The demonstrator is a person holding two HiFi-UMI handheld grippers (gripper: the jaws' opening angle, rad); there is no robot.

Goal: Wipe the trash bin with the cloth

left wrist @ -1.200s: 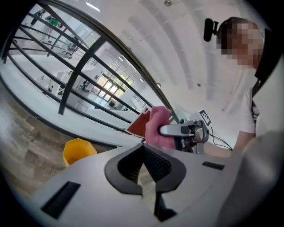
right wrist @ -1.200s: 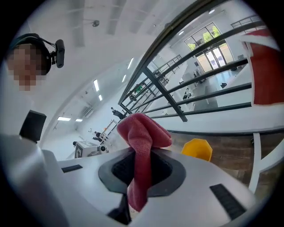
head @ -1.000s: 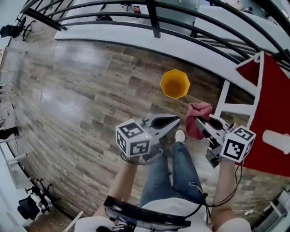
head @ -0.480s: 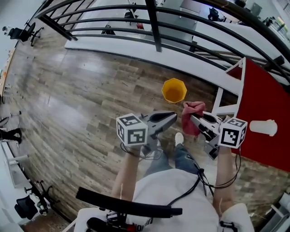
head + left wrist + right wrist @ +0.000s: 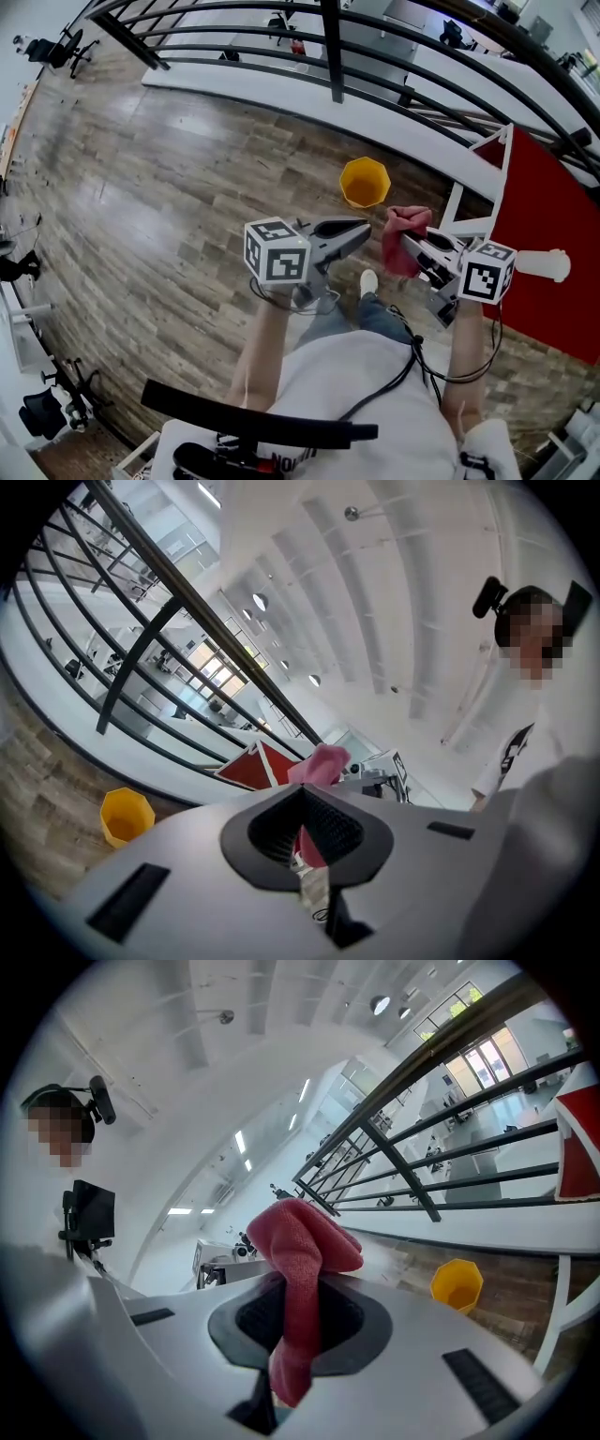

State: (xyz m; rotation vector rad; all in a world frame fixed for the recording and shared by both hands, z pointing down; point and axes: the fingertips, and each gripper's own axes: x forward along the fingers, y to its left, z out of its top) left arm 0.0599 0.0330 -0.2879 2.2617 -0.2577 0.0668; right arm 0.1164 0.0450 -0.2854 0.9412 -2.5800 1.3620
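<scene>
Now: left claw (image 5: pixel 364 230) up higher, shut, empty | right claw (image 5: pixel 407 244) up too, grips red cloth (image 5: pixel 405 225) | yellow trash bin (image 5: pixel 365 181) not reached.

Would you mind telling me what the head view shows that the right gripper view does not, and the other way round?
Only the head view shows the person's shoe and jeans. Only the right gripper view shows the ceiling lights. Both show the yellow trash bin standing on the wooden floor, the dark railing, and the red cloth pinched in the right gripper.
</scene>
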